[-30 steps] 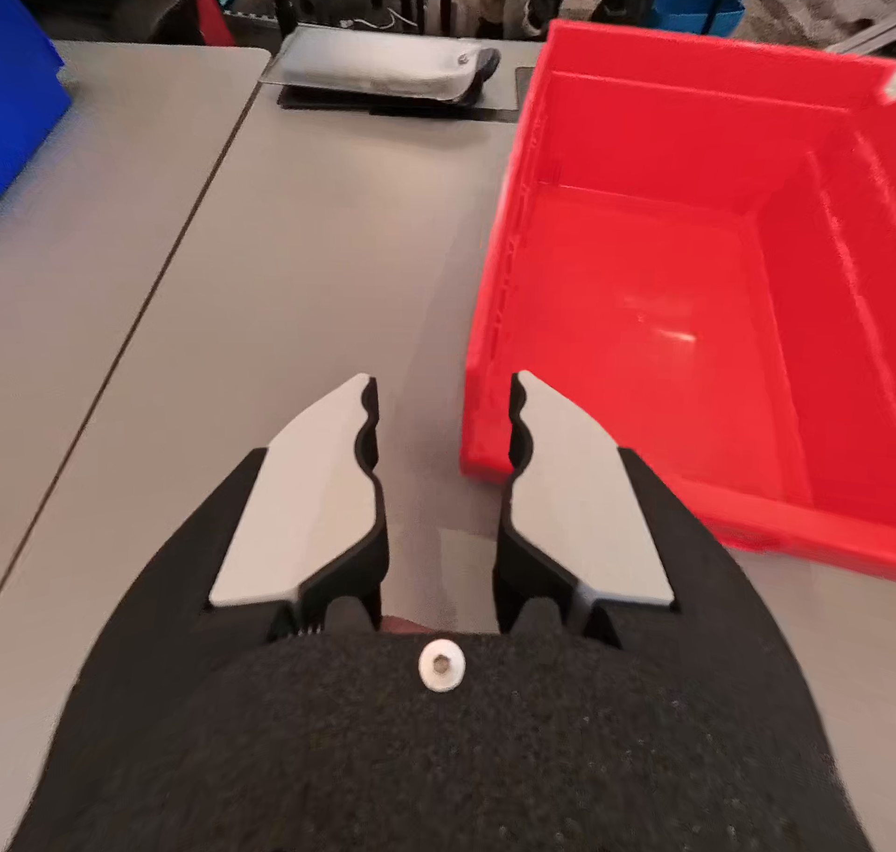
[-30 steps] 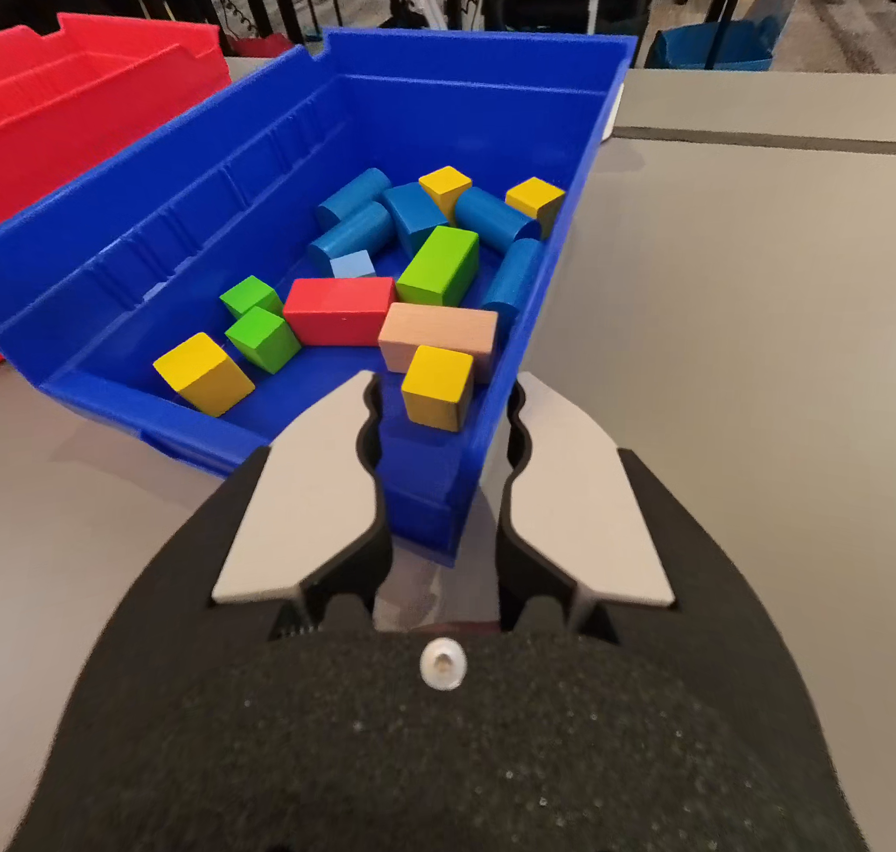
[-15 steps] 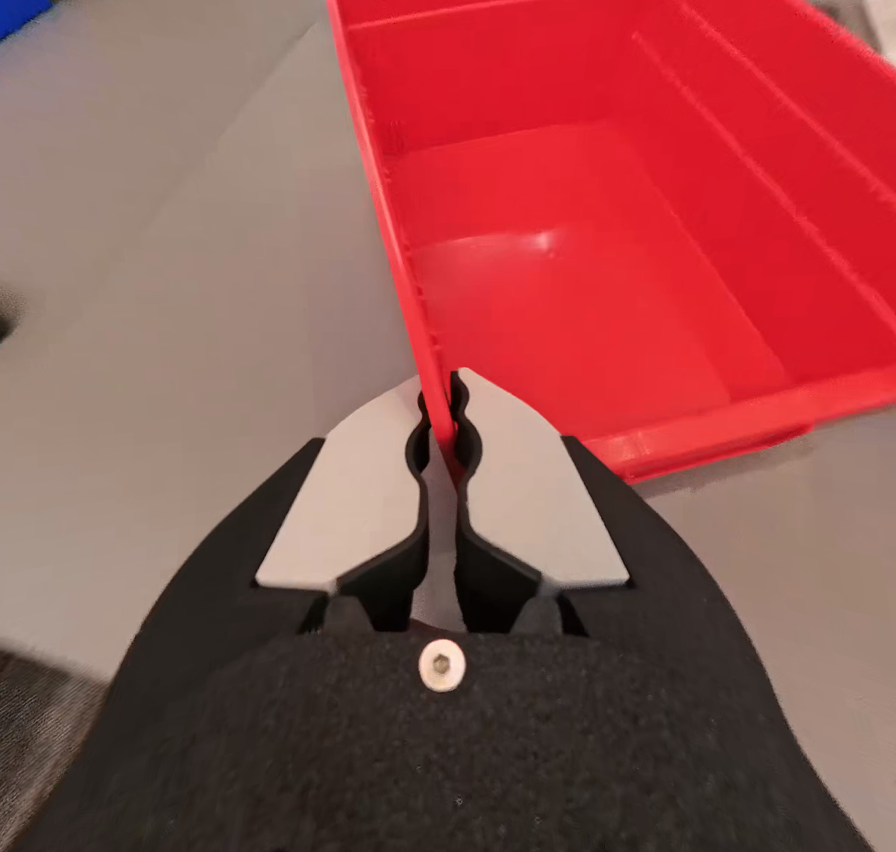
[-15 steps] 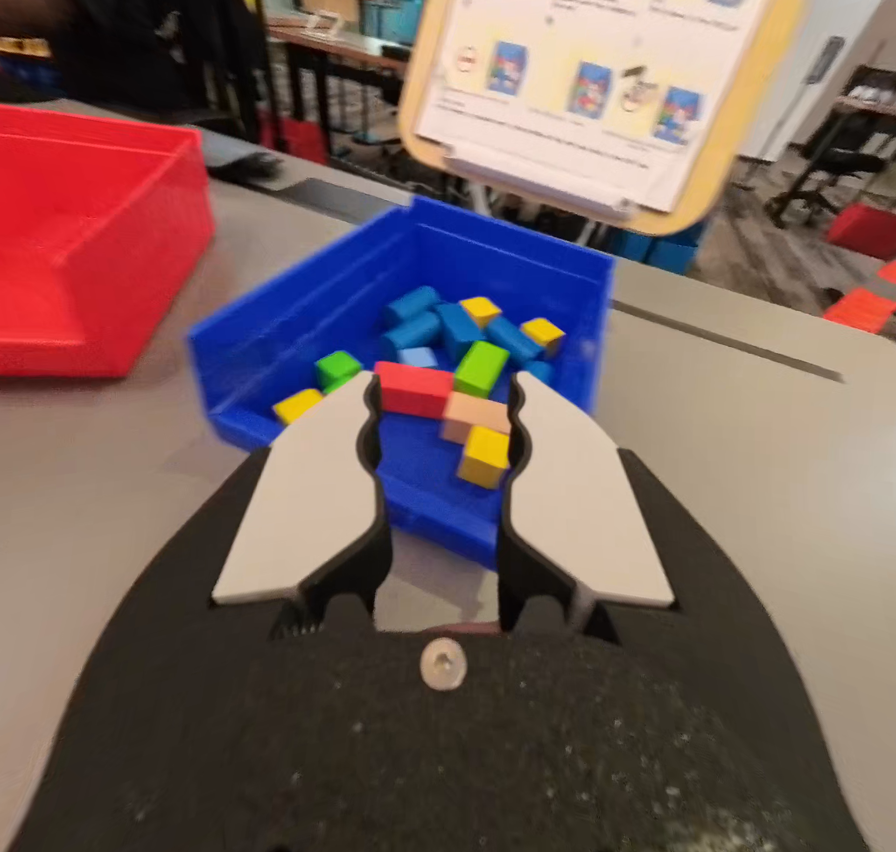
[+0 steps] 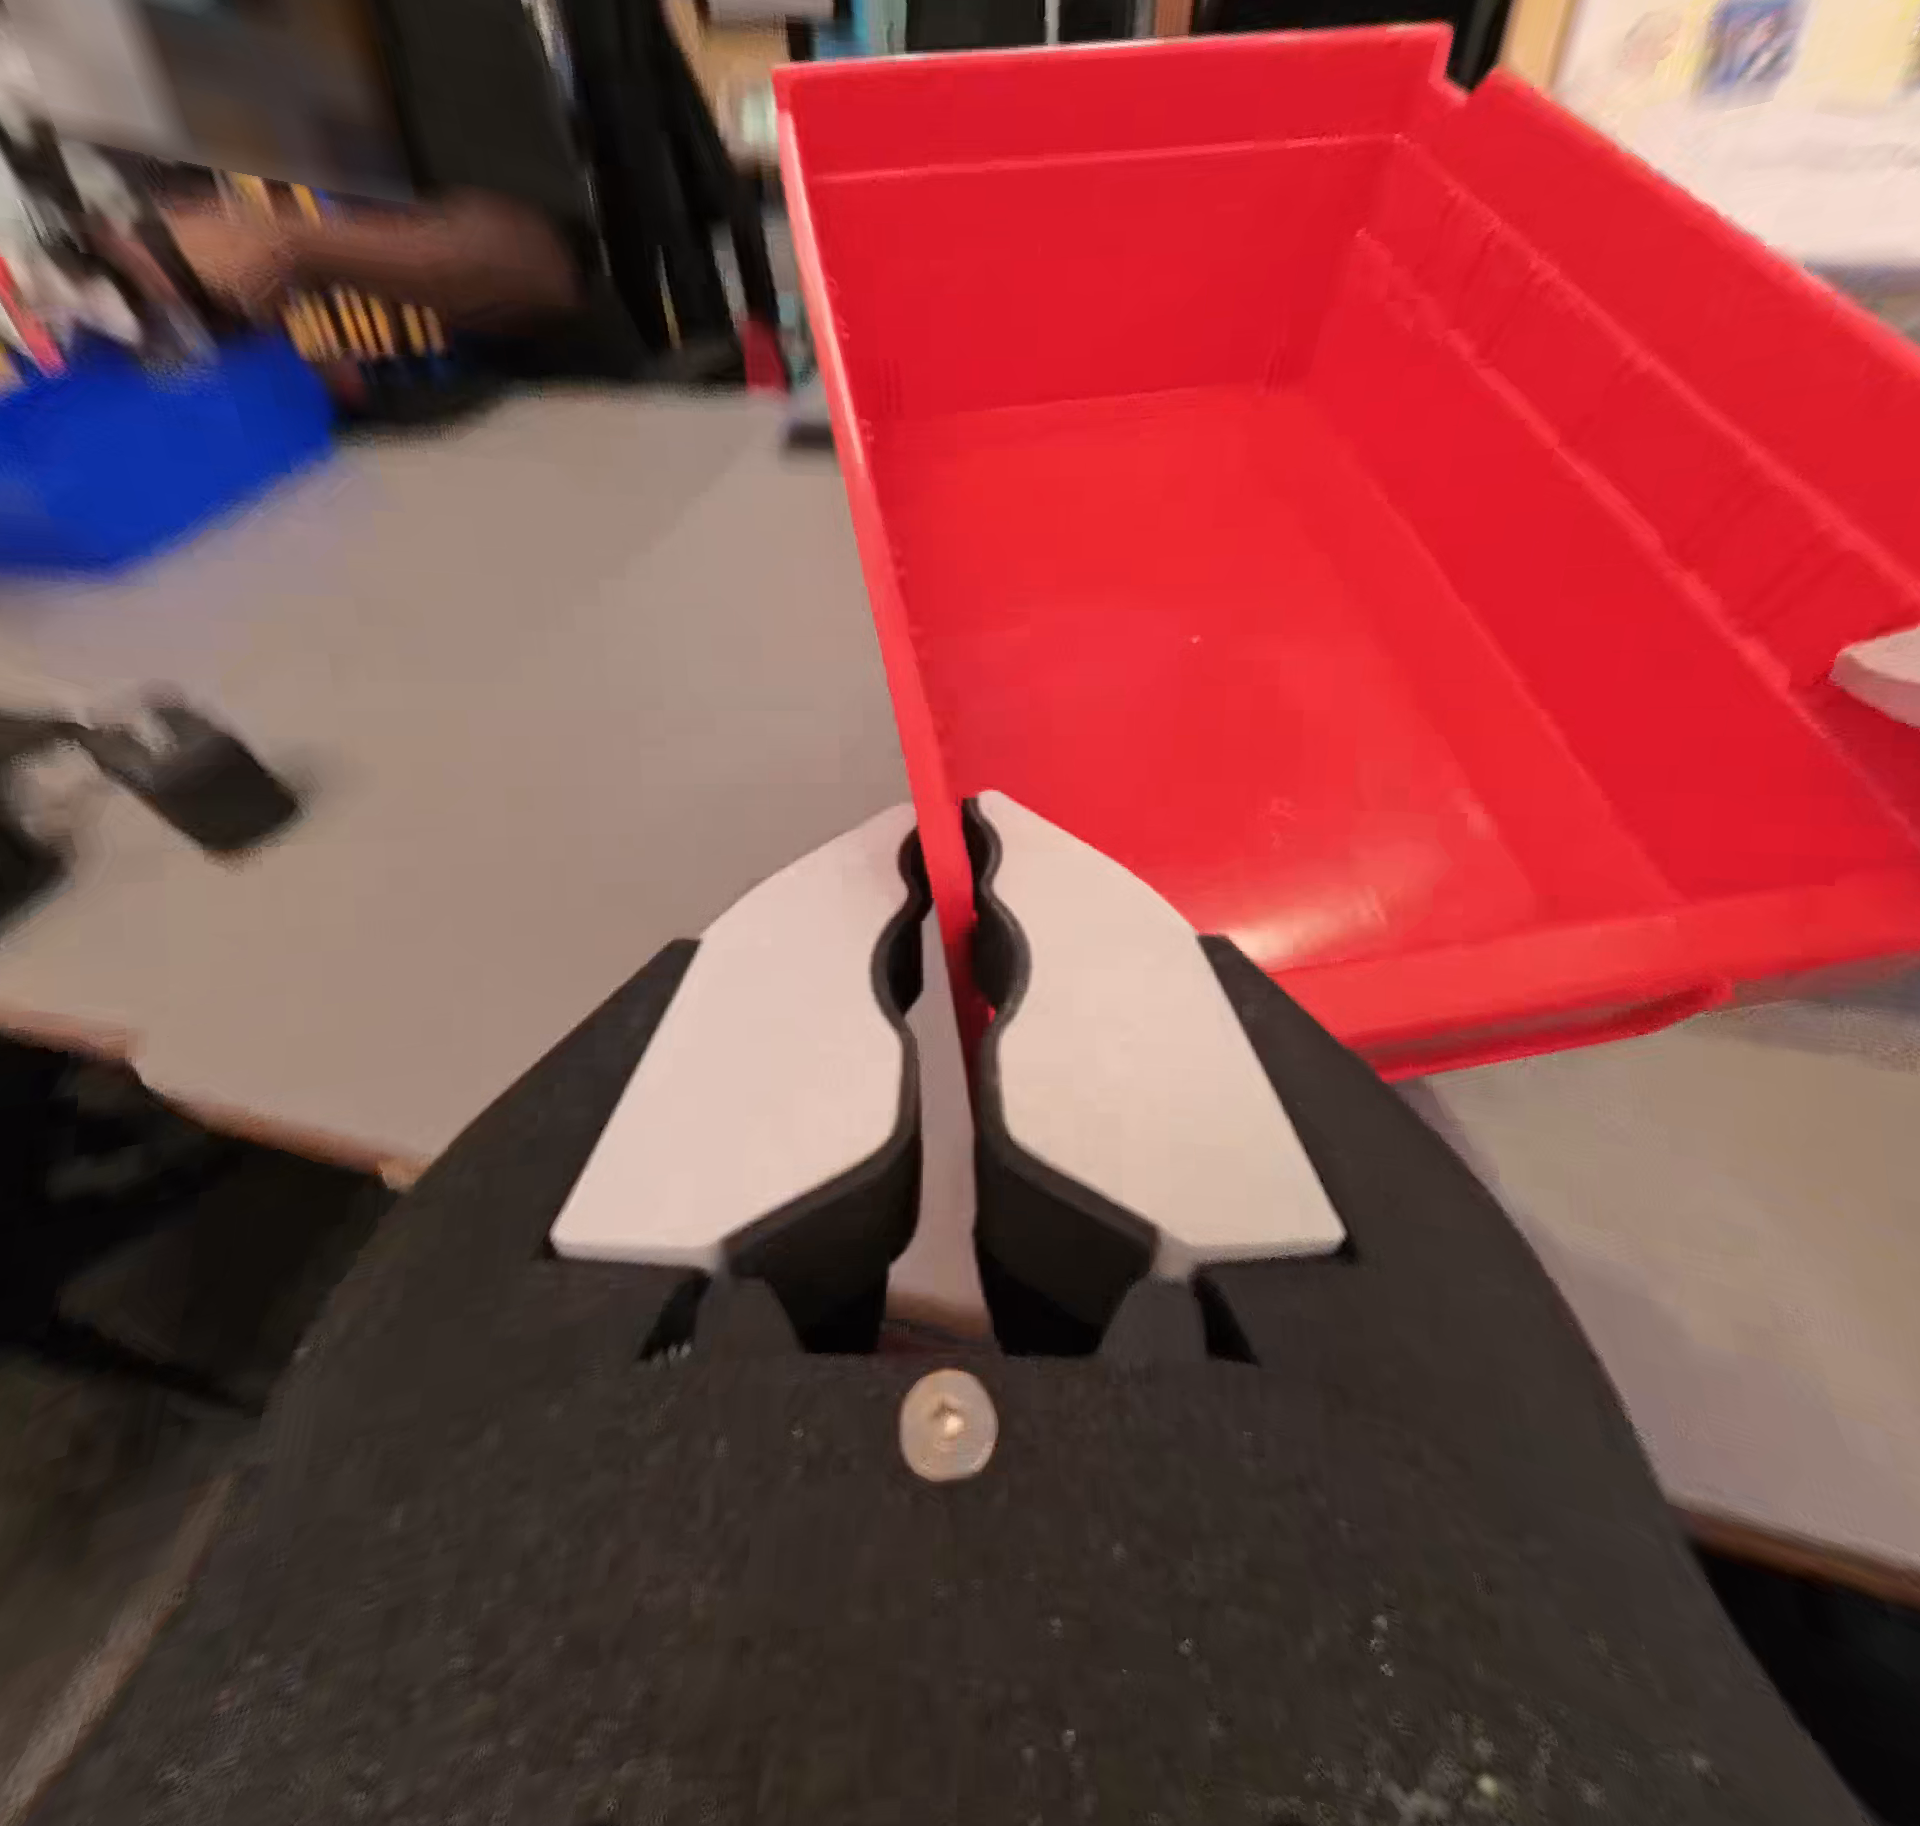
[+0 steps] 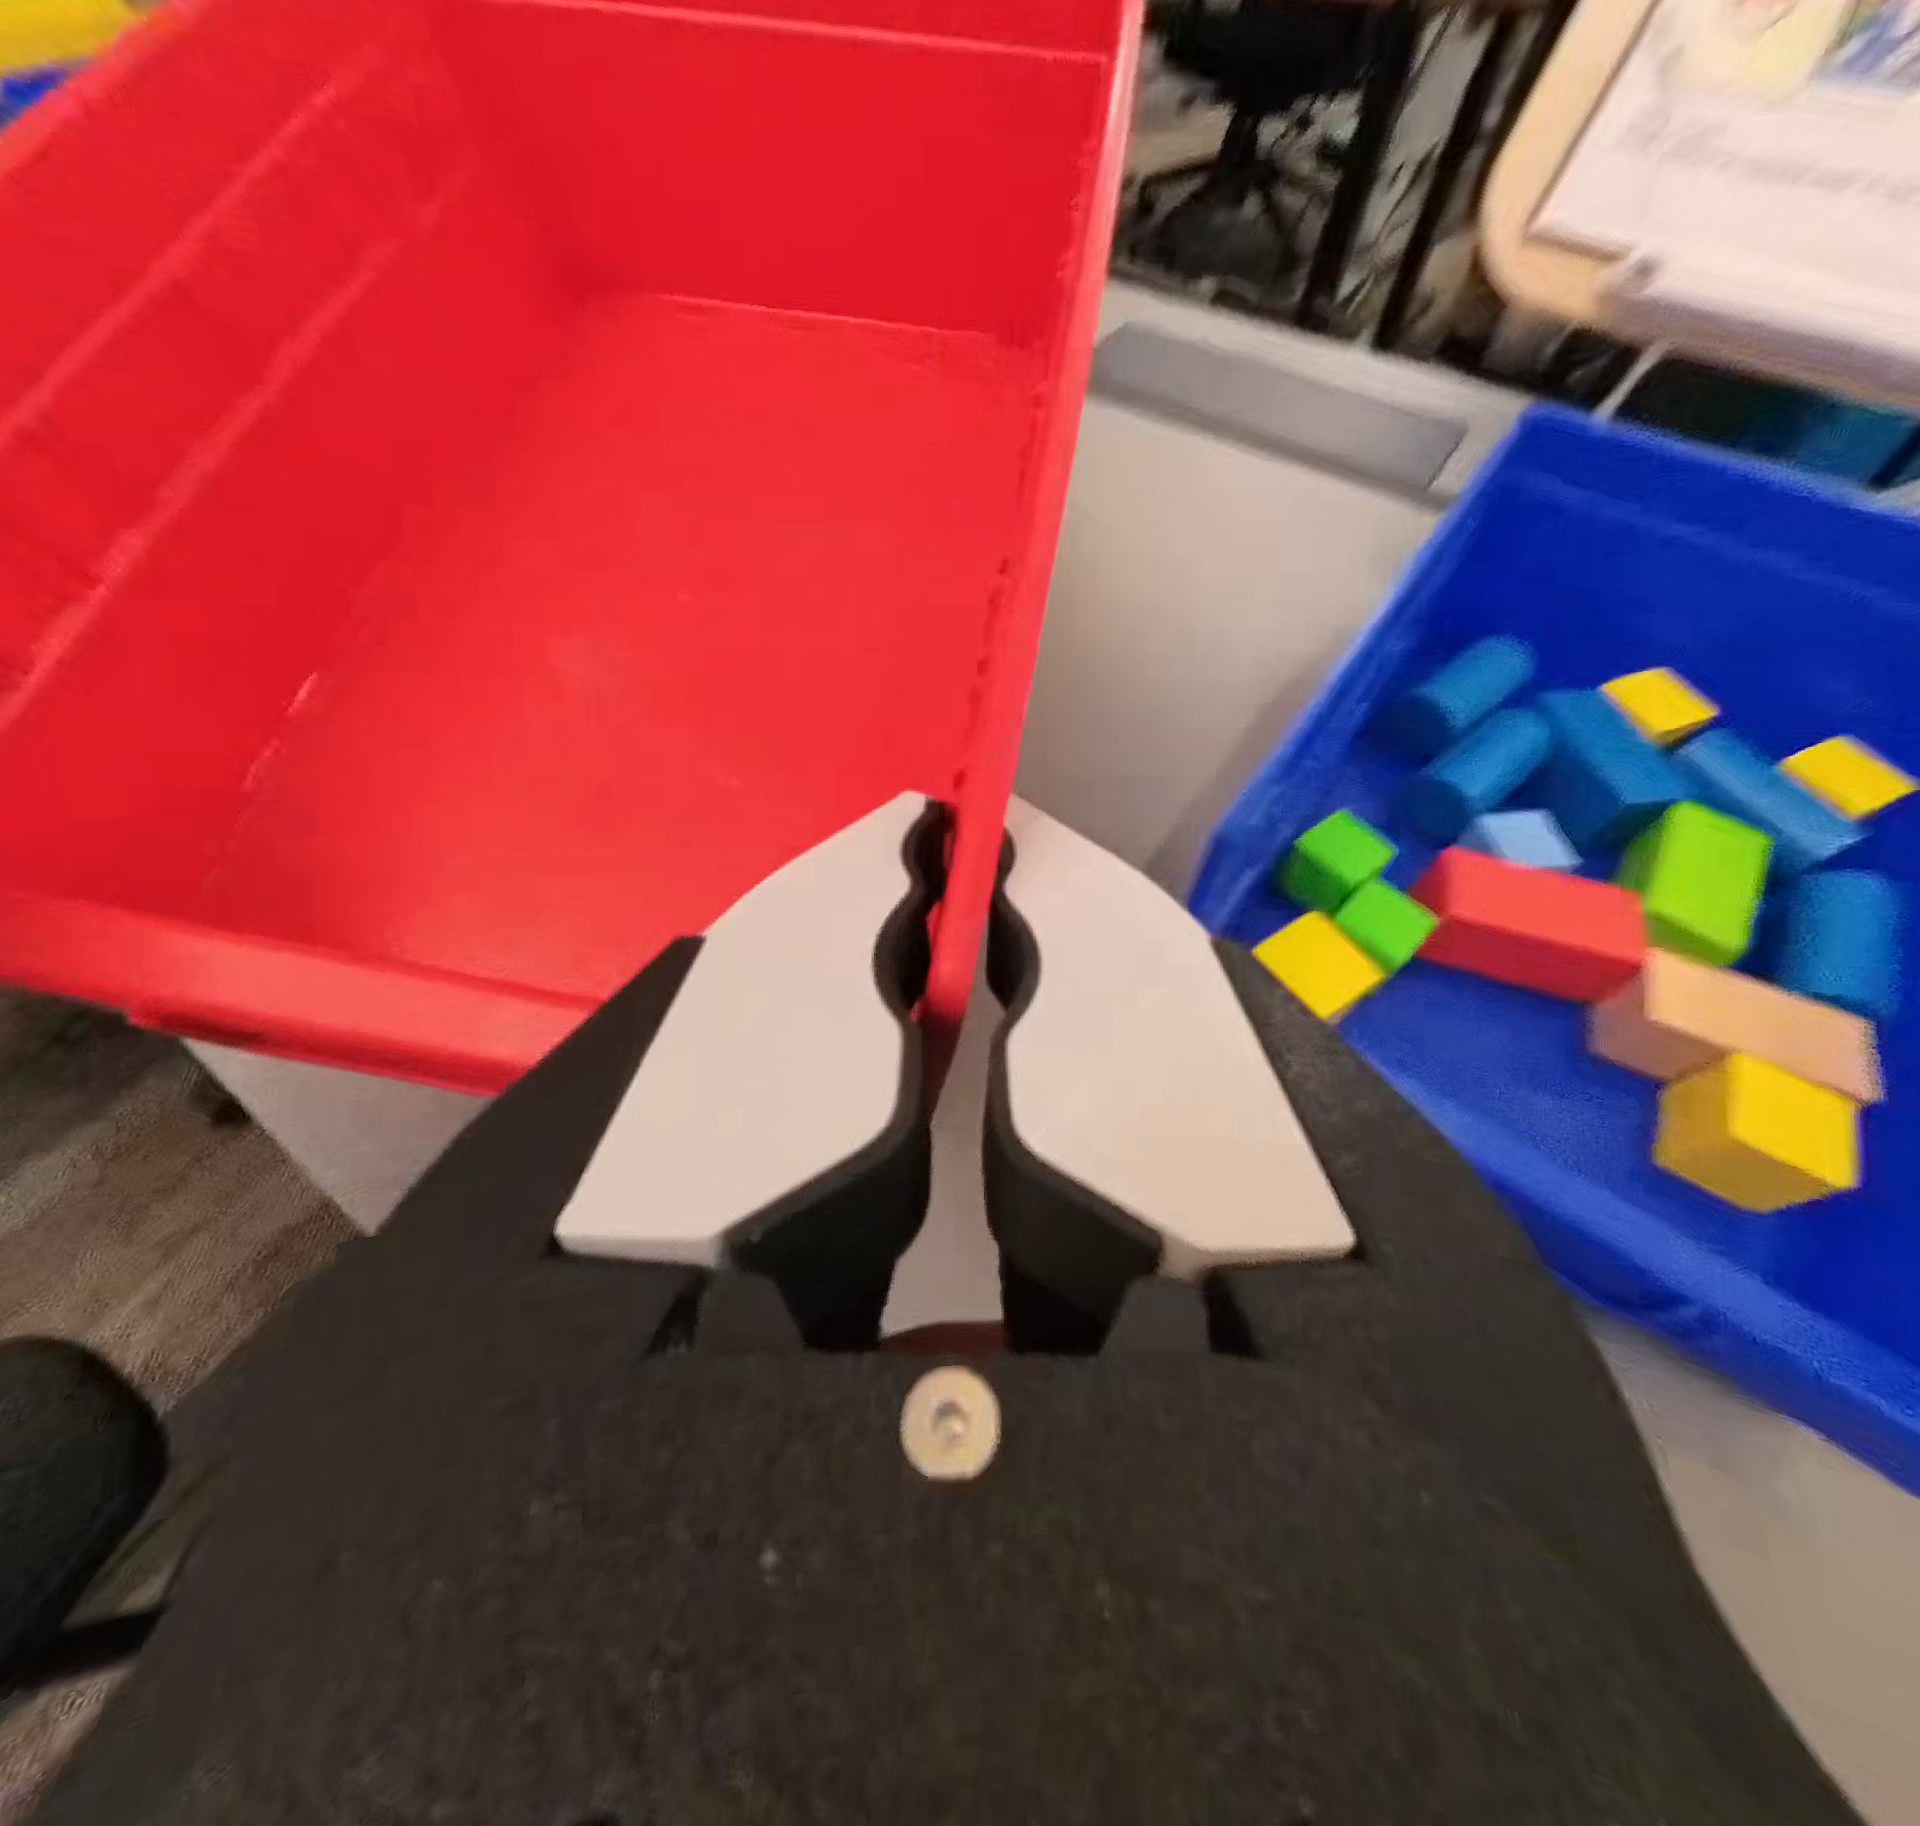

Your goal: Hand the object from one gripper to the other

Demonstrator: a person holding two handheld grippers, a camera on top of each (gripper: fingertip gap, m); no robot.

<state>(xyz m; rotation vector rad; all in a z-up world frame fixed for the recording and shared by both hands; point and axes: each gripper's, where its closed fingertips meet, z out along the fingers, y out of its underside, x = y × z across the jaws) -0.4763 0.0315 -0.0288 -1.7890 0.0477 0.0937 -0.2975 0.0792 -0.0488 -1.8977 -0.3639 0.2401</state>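
The bin (image 5: 1299, 633) is plain red throughout. Both grippers have grey fingers (image 5: 769, 1038) on speckled black bodies. The tub (image 6: 1558, 1153) is blue, its blocks (image 6: 1527, 919) yellow, green, red, blue and tan. The desk (image 5: 582, 737) is grey.

Right hand-held gripper (image 6: 964, 841) clamps the red bin's (image 6: 623, 488) side wall.

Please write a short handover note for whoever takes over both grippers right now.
Left gripper: shut on the left side wall of the red bin.
Right gripper: shut on the bin's opposite, right side wall.
The bin is empty, held between both and seemingly lifted off the grey table.
The blue bin of coloured blocks sits on the table to the right, untouched.
Done: both grippers grip the red bin.
Left: one gripper must release to finish the handover.
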